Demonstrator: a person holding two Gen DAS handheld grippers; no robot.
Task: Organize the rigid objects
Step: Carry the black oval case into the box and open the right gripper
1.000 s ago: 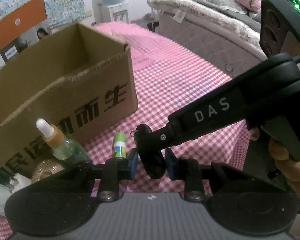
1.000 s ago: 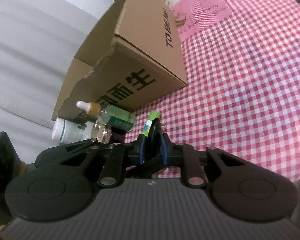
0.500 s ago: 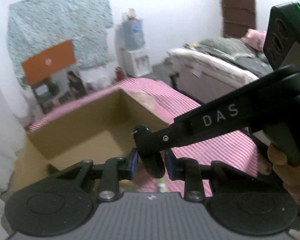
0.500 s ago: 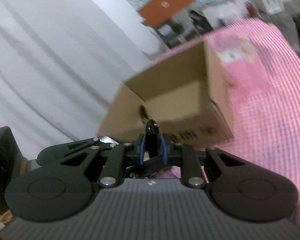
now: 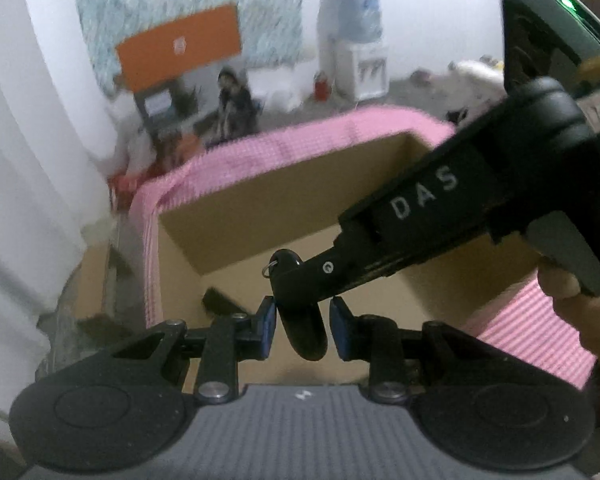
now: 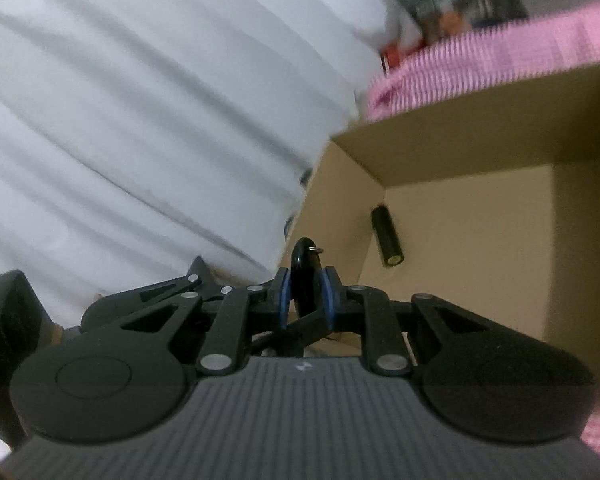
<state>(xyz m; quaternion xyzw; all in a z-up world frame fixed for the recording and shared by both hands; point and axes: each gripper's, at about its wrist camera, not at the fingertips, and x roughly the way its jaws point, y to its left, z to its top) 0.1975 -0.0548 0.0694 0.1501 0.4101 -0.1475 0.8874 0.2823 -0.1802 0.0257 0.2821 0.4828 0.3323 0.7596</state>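
Right gripper point(image 6: 304, 294) pinches a glossy black oval key fob point(image 6: 303, 276); the left gripper point(image 5: 302, 330) probably pinches it too. Carry it ahead over the open brown cardboard box point(image 6: 480, 240), then release.

"DAS" in white letters on black body of right gripper point(image 5: 300, 292); no other text legible.

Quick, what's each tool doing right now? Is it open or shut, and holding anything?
Left tool: around the key fob; can't tell if it grips.
Right tool: shut on the key fob.
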